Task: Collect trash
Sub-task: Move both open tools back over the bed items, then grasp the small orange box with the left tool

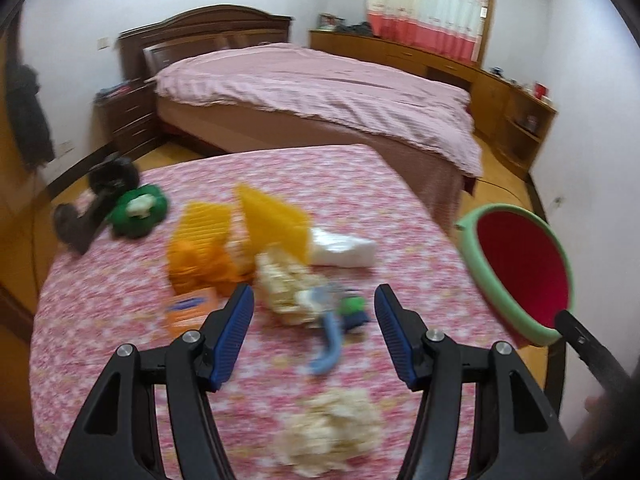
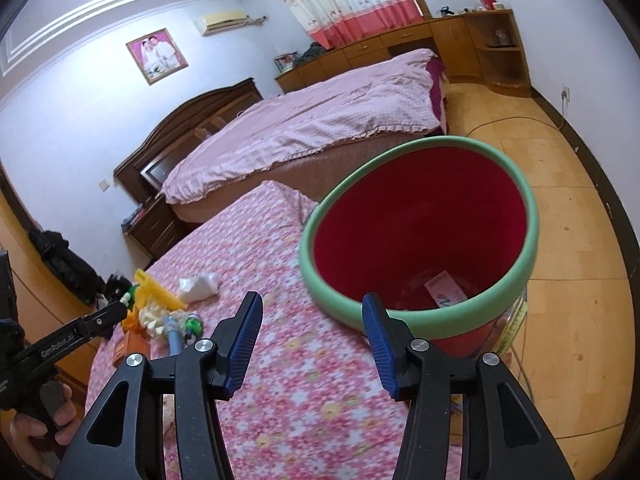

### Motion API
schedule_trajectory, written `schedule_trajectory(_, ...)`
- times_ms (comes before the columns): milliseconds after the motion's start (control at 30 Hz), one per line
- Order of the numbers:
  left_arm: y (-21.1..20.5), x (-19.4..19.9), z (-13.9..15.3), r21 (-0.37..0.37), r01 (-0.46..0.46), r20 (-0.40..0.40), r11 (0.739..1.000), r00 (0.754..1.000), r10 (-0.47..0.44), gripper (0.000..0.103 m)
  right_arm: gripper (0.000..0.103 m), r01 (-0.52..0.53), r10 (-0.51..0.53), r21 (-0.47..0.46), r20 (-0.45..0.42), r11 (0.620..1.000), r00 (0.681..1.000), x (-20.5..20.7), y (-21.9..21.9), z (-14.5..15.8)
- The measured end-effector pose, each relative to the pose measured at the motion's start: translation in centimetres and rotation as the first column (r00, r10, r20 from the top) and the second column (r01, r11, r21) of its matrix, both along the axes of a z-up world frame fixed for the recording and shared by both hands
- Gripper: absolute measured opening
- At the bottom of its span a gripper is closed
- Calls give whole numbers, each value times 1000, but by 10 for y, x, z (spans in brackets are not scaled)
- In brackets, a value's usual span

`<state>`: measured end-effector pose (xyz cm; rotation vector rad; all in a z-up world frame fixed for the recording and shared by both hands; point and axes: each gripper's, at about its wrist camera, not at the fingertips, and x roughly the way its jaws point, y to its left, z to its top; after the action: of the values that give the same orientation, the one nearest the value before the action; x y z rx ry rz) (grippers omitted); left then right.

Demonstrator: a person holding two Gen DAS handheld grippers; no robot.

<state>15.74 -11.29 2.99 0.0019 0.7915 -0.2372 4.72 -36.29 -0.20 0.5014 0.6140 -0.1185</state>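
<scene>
Trash lies in a heap on the table with the pink flowered cloth [image 1: 100, 360]: crumpled beige paper [image 1: 332, 432] nearest, a second wad [image 1: 282, 284], a blue stick-shaped item [image 1: 330, 346], yellow plastic [image 1: 276, 220], orange pieces [image 1: 200, 256], a white tissue [image 1: 344, 250] and a small orange box [image 1: 192, 310]. My left gripper [image 1: 314, 320] hovers open over the heap, nothing between its pads. A red bin with a green rim [image 2: 400, 322] stands at the table's right edge, a pink slip [image 2: 444, 290] inside. My right gripper [image 2: 312, 330] is open and empty just in front of the rim.
A green object [image 1: 138, 210] and a black one [image 1: 100, 196] sit at the table's far left corner. Beyond the table stands a bed with a pink cover [image 1: 320, 92]. Wooden cabinets [image 1: 516, 120] line the right wall. A hand [image 2: 36, 424] holds the left gripper's grip.
</scene>
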Motion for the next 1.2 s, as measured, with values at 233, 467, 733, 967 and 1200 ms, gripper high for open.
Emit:
schedule_trajectory(233, 47, 4, -13, 21, -100, -13, 995, 995, 100, 69, 56, -21, 21, -12, -40, 1000, 999, 7, 23, -6)
schedule_trajectory(467, 80, 14, -34, 3, -178, -67, 984, 982, 178, 71, 57, -34, 31, -42, -70, 999, 997, 10, 43, -10)
schedule_trajectory(733, 86, 16, -51, -90, -140, -100, 986, 986, 131, 71, 57, -45, 39, -58, -102, 997, 994, 15, 55, -14)
schedule_trajectory(967, 72, 24, -64, -61, -110, -102, 992, 989, 104, 71, 57, -63, 56, -59, -117, 996, 992, 18, 62, -19)
schedule_trajectory(1200, 83, 27, -71, -109, -112, -114, 988, 988, 100, 54, 57, -64, 57, -60, -111, 996, 992, 16, 64, -20)
